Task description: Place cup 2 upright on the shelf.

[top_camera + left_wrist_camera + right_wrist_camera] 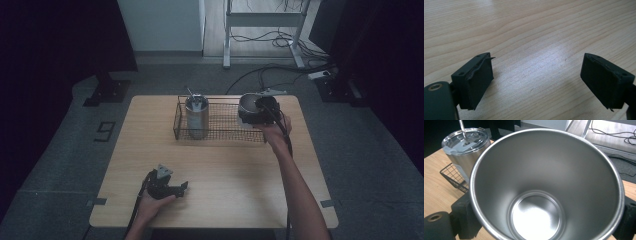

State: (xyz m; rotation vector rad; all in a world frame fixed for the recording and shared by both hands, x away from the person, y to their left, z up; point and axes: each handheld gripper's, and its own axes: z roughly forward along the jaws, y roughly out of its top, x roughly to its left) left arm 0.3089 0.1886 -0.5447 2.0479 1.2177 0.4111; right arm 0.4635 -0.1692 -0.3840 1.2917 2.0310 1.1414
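Observation:
An open, empty steel cup (248, 106) (544, 185) is at the right end of a black wire basket (225, 132) (451, 176). My right gripper (251, 114) (546, 220) is shut on the cup, one jaw on each side of its wall. I cannot tell whether the cup rests on the basket floor. A second steel tumbler (197, 116) (464, 150) with a clear lid and a straw stands upright in the basket's left end. My left gripper (183, 188) (537, 75) is open over bare wood near the table's front left, with nothing between its jaws.
The wooden table (225, 170) (531, 32) has the basket along its far edge. Desk legs and cables (280, 40) lie on the floor beyond the table. Dark curtains hang to the left and right.

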